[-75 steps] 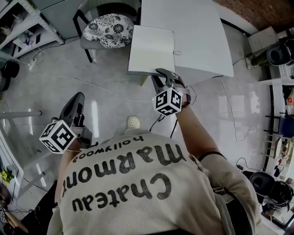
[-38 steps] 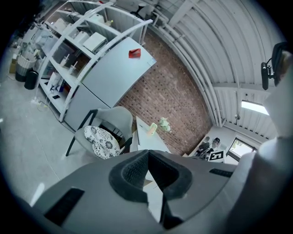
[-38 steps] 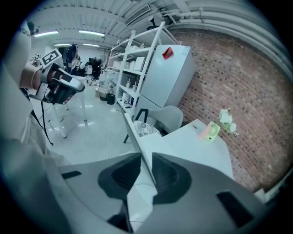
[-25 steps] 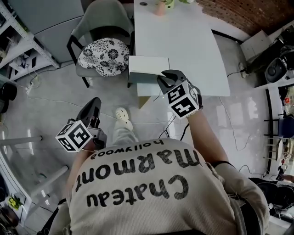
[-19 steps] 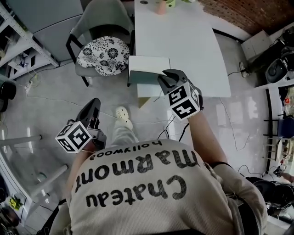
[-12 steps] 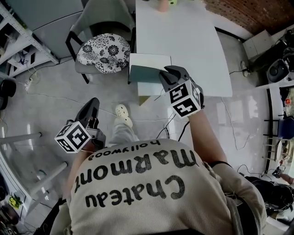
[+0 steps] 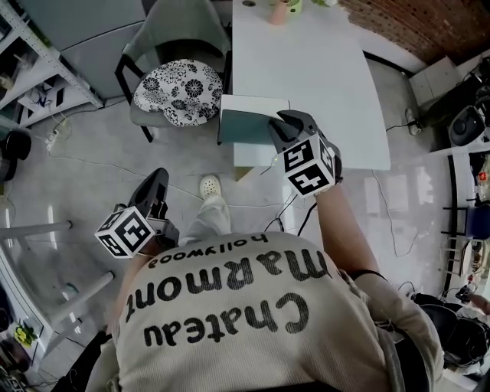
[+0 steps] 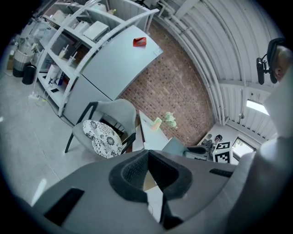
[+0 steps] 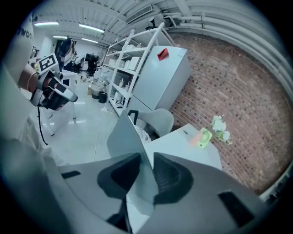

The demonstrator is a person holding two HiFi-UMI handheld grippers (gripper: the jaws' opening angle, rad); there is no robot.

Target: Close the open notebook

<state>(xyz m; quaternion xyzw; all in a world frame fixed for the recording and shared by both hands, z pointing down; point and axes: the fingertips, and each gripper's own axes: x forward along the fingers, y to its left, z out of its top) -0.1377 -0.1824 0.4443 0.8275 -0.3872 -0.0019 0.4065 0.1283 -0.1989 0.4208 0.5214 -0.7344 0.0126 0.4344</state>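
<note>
The notebook (image 7: pixel 251 104) lies at the near left corner of the white table (image 7: pixel 321 69), one white page flat. Its grey cover (image 7: pixel 243 126) is raised on edge over the table's near side. My right gripper (image 7: pixel 280 125) is shut on that cover's right end. In the right gripper view the cover (image 9: pixel 122 137) stands as a thin tilted sheet pinched between the two pads of the right gripper (image 9: pixel 145 165). My left gripper (image 7: pixel 157 180) hangs low over the floor, left of the table, shut and empty; in its own view the left gripper (image 8: pixel 147 154) has its pad tips touching.
A grey chair with a flowered cushion (image 7: pixel 180 90) stands against the table's left side. A pink cup and small green items (image 7: pixel 280 11) sit at the table's far end. Cables (image 7: pixel 92 164) cross the floor; shelving (image 7: pixel 31 53) stands at the left.
Three seconds ago the notebook lay open and flat with my right gripper at its near edge. Its near cover has since been lifted upright and is held there. The left gripper has stayed put.
</note>
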